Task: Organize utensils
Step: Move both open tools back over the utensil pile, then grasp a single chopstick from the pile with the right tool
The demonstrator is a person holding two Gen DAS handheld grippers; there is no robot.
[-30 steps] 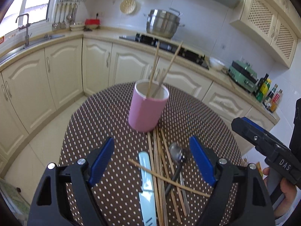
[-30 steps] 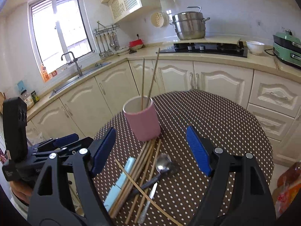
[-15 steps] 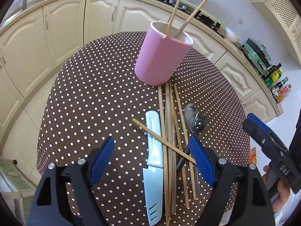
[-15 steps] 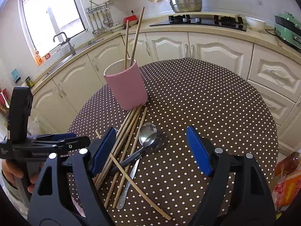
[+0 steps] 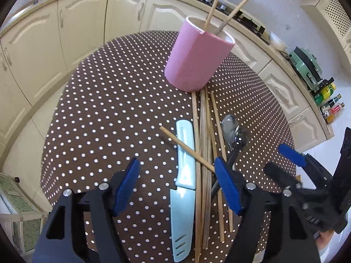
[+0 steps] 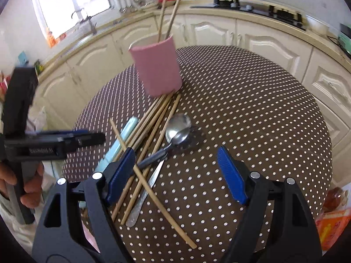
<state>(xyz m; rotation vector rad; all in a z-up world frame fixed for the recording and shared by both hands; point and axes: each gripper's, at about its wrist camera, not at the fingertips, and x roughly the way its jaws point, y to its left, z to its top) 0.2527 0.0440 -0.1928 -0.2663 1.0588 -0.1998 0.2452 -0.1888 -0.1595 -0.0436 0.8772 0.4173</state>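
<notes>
Now your left gripper (image 5: 177, 187) is closing over the pale-blue sheathed knife (image 5: 183, 171), not touching; right gripper (image 6: 175, 173) is gaping empty above the loose wooden chopsticks (image 6: 153, 118).

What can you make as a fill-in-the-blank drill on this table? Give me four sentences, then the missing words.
1. The cup is coloured ____.
2. The number of chopsticks standing in the cup is ____.
3. One loose chopstick lies slanted across the pale blue ____.
4. The cloth is brown with white ____.

Missing words: pink; two; knife; dots
</notes>
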